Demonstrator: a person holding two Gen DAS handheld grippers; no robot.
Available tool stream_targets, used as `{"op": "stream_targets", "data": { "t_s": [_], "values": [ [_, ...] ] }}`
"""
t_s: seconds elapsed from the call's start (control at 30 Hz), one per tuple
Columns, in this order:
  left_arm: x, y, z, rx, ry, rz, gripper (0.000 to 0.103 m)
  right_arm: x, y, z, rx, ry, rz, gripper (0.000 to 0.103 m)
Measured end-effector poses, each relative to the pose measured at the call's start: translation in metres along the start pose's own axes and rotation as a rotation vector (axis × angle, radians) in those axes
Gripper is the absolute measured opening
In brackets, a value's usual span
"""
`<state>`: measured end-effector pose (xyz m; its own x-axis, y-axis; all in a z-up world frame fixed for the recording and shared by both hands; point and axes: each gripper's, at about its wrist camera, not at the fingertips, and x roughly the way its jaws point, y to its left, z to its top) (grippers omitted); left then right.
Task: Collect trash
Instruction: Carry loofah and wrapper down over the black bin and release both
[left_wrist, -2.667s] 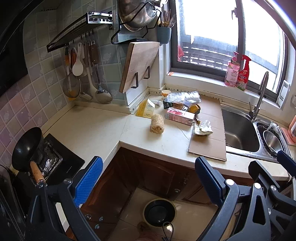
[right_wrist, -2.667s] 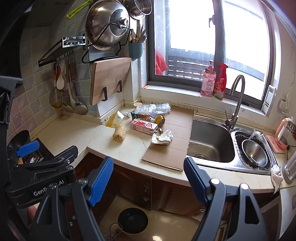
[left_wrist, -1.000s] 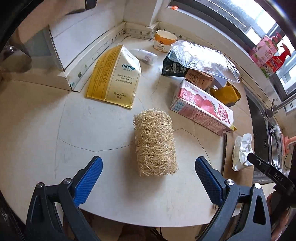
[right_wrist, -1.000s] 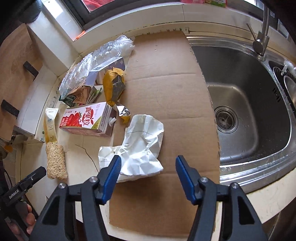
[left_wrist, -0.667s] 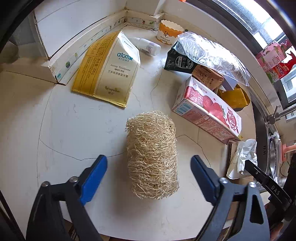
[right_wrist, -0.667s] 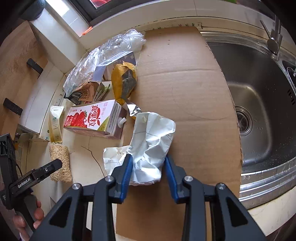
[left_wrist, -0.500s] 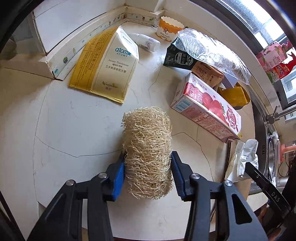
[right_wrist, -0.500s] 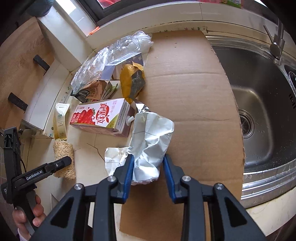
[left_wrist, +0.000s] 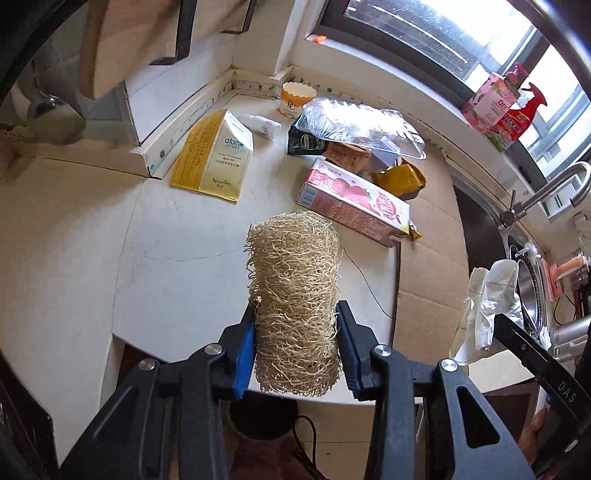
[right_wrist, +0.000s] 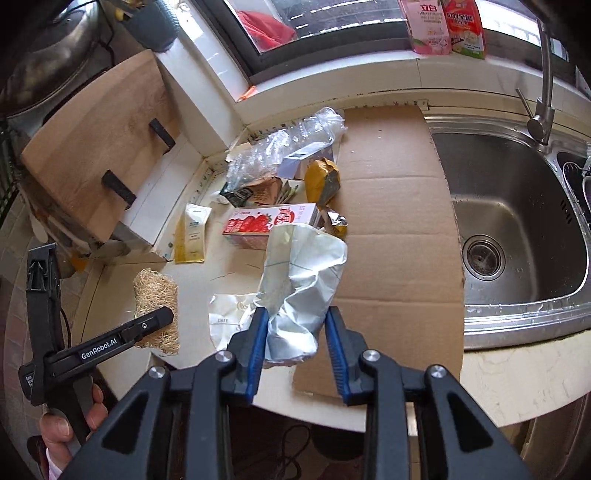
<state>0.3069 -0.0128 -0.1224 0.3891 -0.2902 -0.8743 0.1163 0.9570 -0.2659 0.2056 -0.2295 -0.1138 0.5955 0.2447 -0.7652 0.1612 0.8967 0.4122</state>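
My left gripper (left_wrist: 295, 350) is shut on a straw-coloured loofah scrubber (left_wrist: 293, 295) and holds it lifted over the counter's front edge; the loofah also shows in the right wrist view (right_wrist: 157, 306). My right gripper (right_wrist: 295, 339) is shut on a crumpled white paper bag (right_wrist: 303, 273), lifted above the cardboard sheet (right_wrist: 391, 206); the bag also shows in the left wrist view (left_wrist: 487, 306). A dark round bin (left_wrist: 264, 415) stands on the floor below the counter edge.
On the counter lie a strawberry milk carton (left_wrist: 354, 203), a yellow toothpaste box (left_wrist: 214, 158), a clear plastic tray (left_wrist: 362, 125), a yellow wrapper (left_wrist: 399, 177) and a paper cup (left_wrist: 295, 98). A steel sink (right_wrist: 517, 229) lies right, a cutting board (right_wrist: 96, 144) left.
Both grippers closed on their objects and lifted them: the left raised the loofah off the counter, the right raised the paper bag off the cardboard, both pulling back toward the counter's front edge.
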Motion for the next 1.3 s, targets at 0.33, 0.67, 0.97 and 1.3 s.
{"op": "stream_targets", "data": {
  "t_s": [0.33,0.67,0.97,1.3],
  "values": [
    [-0.083,-0.013,-0.092,0.044,-0.100,0.109,0.038,-0.047,0.022,-0.067,-0.110,0.036,0.107,0.032],
    [-0.082,-0.013,-0.197,0.013,-0.052,0.180,0.038,-0.057,0.019,-0.159,-0.230,0.144,0.110,0.032],
    [-0.026,-0.005,-0.257,0.000,0.077,0.198,0.039,-0.004,0.003,-0.228,-0.263,0.279,0.064,0.032],
    [0.093,0.027,-0.293,0.040,0.162,0.155,0.040,0.114,-0.038,-0.279,-0.207,0.365,-0.007,0.033]
  ]
}}
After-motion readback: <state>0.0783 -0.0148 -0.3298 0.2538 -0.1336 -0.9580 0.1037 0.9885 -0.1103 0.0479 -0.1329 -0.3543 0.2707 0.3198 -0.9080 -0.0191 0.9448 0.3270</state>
